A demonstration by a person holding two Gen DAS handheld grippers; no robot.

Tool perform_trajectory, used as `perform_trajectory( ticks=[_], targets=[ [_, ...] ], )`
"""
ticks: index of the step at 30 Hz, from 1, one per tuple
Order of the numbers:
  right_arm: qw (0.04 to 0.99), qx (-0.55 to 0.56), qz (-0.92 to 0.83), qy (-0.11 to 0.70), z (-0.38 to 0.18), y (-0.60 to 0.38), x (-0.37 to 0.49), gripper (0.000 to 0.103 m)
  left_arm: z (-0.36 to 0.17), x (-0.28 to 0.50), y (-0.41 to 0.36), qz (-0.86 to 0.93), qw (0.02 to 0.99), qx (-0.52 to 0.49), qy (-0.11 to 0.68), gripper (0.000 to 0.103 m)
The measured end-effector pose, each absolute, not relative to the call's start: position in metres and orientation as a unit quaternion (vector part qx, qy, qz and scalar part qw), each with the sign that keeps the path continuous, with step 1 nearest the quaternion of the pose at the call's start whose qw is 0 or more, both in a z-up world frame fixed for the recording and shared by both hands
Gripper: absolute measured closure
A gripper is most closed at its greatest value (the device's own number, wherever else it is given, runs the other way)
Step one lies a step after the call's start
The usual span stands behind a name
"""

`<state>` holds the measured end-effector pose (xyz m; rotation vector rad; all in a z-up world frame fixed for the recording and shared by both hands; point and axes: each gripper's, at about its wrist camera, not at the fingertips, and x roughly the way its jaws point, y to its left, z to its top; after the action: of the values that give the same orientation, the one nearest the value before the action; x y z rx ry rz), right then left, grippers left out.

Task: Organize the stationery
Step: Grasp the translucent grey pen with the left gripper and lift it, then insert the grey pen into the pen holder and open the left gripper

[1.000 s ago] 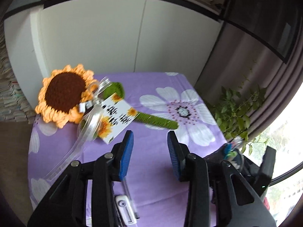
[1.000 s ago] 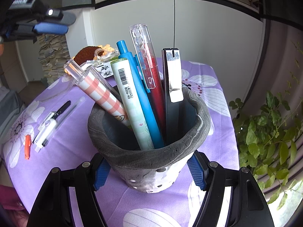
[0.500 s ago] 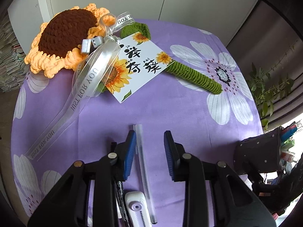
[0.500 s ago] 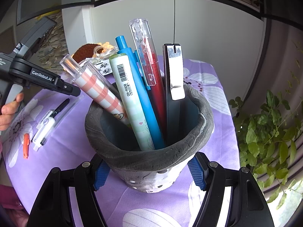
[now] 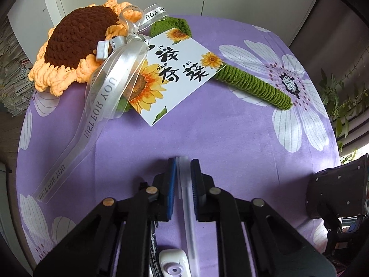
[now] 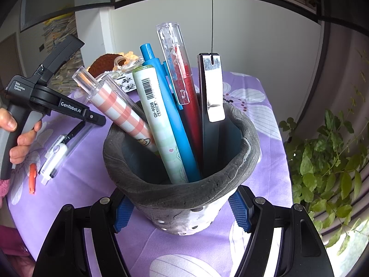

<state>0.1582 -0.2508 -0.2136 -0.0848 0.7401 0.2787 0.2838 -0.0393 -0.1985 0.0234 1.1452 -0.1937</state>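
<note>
My left gripper (image 5: 183, 161) was clamped on the clear pen (image 5: 186, 191), blue pads hard against both sides of its barrel near the far end. Pen lay flat on the purple floral tablecloth (image 5: 230, 138), running back toward me between the fingers. Gripper pointed steeply down at the cloth.

Just beside the pen, on its left under the gripper frame: a white correction-tape dispenser (image 5: 174, 263) and a black pen (image 5: 154, 242), both mostly hidden in the left view. Right view showed them lying side by side on the cloth, with a small orange item (image 6: 32, 177) near them, closer to the table edge. Couldn't tell what the orange one was.

My right gripper (image 6: 182, 210) was clenched on the grey pen holder (image 6: 180, 194), pads on opposite sides of its lower wall. Holder stood upright on the cloth. Inside, leaning: a pink-checked pen (image 6: 117, 106), a pale green pen (image 6: 159, 124), a blue pen (image 6: 168, 115), a red pen with clear cap (image 6: 182, 76), a black pen with a white clip (image 6: 212, 97).

Holder sat well to the right of the clear pen. My left hand (image 6: 16, 138) showed on the gripper handle in the right view.

Far side of the table: crochet sunflower (image 5: 78, 41) with ribbon (image 5: 101, 97) and a card (image 5: 175, 69), apart from the stationery.
</note>
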Motion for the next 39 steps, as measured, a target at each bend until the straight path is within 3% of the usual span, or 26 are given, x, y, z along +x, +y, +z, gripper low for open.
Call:
perform_trajectory(
  ticks=[5,22,33,39],
  targets=[
    [0.922,-0.041,0.136,0.360,-0.214,-0.251,0.158,0.031,-0.187,0.275,-0.036,-0.100,0.844,-0.008,0.527,0.093],
    [0.922,-0.041,0.136,0.360,-0.214,-0.251,0.158,0.031,-0.077,0.193,-0.058,-0.211,0.894,0.002,0.395,0.093],
    [0.922,-0.041,0.136,0.360,-0.214,-0.252,0.158,0.031,0.018,0.162,-0.088,-0.314,0.905,-0.007,0.286,0.093],
    [0.922,-0.041,0.136,0.361,-0.214,-0.252,0.159,0.031,0.032,0.168,-0.122,-0.339,0.900,0.005,0.273,0.093]
  ],
)
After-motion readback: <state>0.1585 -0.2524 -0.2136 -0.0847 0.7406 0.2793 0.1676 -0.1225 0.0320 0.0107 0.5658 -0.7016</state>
